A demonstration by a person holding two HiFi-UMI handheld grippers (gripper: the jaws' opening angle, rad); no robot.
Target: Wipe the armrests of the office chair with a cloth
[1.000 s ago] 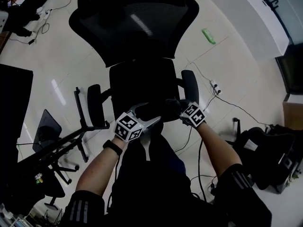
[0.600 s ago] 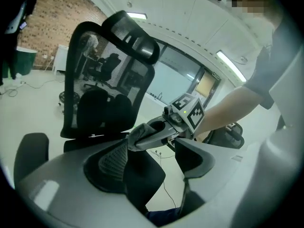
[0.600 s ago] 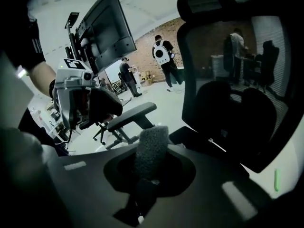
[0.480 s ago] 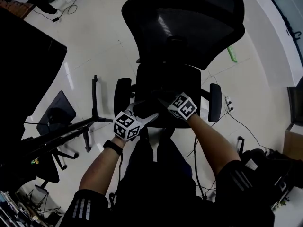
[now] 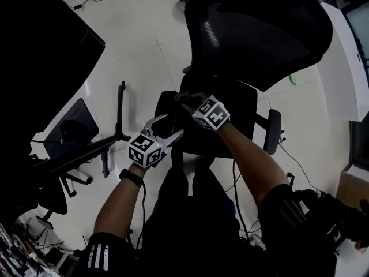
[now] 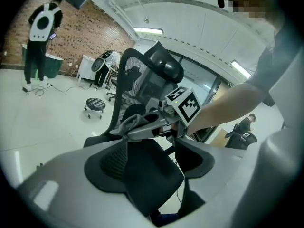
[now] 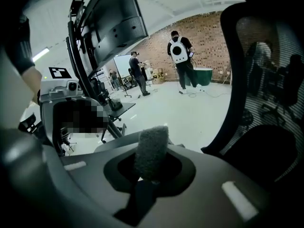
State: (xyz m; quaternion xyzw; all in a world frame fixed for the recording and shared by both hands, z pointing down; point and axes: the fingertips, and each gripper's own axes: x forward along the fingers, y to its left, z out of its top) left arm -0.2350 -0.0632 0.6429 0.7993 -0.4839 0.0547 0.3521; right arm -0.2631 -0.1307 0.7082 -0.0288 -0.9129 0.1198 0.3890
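Grey cloth [image 7: 151, 151] pinched in right gripper [image 5: 189, 101] fingers, left gripper [image 5: 168, 127] fingers wide, above office chair [image 5: 259, 33]

Overhead strip lights [image 6: 148, 31] are bright, and the pale floor [image 5: 144, 33] throws glare w/ soft reflections. The office chair [image 5: 259, 27] & near-left corner go almost black, no detail. Both gripper views: heavy fisheye bend, dark round edges. Nearest parts are blurred, far bkgd fairly sharp.

cloth [image 7: 151, 151]: fuzzy grey fabric | chair back [image 5: 259, 33]: black mesh | floor [image 5: 144, 45]: glossy
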